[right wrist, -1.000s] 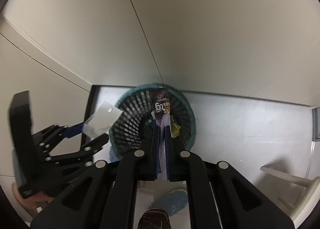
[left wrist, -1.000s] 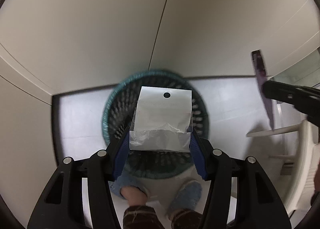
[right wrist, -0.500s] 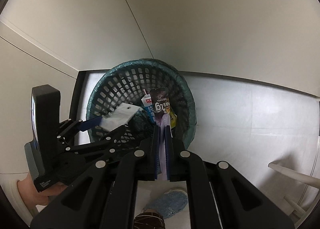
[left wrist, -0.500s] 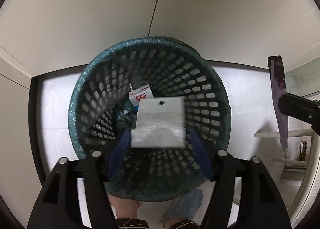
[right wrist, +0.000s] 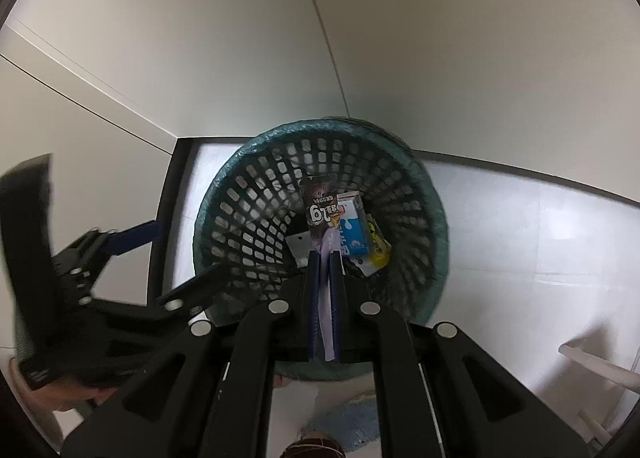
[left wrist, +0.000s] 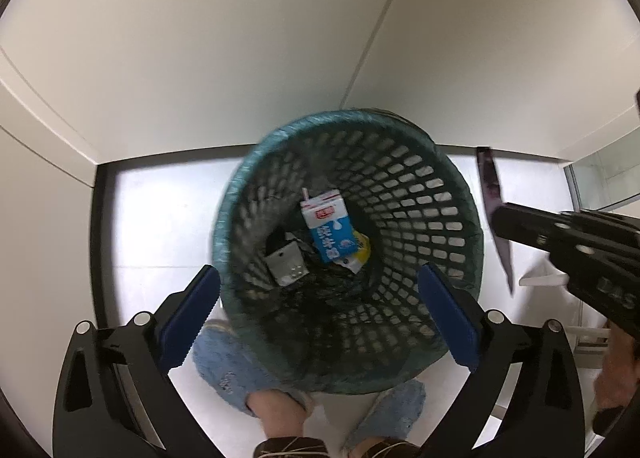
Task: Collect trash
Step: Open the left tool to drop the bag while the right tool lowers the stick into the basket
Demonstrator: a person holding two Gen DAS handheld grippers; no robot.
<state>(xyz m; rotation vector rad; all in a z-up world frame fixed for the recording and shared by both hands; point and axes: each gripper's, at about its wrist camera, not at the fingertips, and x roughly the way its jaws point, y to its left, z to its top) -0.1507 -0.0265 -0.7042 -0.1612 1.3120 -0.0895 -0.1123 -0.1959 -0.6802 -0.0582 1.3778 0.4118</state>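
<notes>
Blue pads line the left claw [left wrist: 318, 322], whose jaws are opening and stand spread wide on either side of the basket's near rim, with nothing between them. Straight below it, the clear bag [left wrist: 286, 268] lies loose at the bottom of the green basket [left wrist: 440, 194], left of a blue and white milk carton [left wrist: 330, 232]. A yellow wrapper [left wrist: 362, 252] sits just right of the carton, partly under it.

The right claw [right wrist: 325, 258] is clenched on a dark snack wrapper [right wrist: 318, 204]. The wrapper's printed end sticks up past the fingertips, and its pale lower part runs down between the pads. It hangs over the basket's mouth, above the carton and the bag. In the left wrist view the same wrapper shows edge-on as a thin purple strip at the right, past the basket's rim.

The basket stands on a white tiled floor [right wrist: 520, 226], close against a pale wall [left wrist: 240, 38]. On the near side of the basket are the person's feet in light blue slippers [left wrist: 228, 370]. White furniture legs [right wrist: 592, 362] show at the far right.
</notes>
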